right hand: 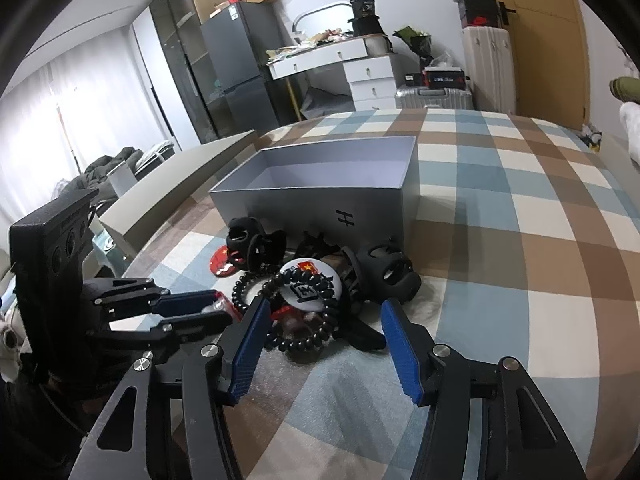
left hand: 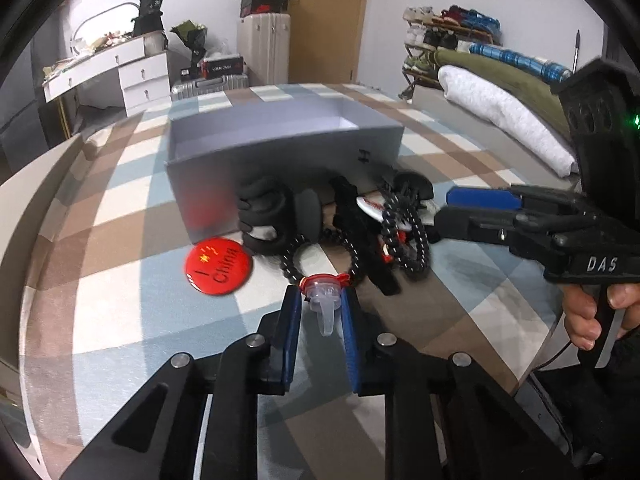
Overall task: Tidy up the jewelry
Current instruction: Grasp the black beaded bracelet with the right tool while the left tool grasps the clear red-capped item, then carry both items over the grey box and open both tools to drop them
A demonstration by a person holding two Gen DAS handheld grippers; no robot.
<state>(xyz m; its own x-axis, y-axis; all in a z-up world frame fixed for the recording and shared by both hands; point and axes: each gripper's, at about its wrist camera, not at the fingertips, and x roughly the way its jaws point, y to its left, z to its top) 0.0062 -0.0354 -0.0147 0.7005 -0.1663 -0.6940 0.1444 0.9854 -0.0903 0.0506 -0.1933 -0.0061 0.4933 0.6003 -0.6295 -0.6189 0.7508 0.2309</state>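
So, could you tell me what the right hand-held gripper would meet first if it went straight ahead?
Probably the black bead bracelet by the white badge, between its open fingers; depth is unclear.

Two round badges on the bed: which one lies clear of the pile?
The red badge with "China" on it lies flat alone beside the grey box. The white badge sits in the pile, with a black beaded bracelet draped over it.
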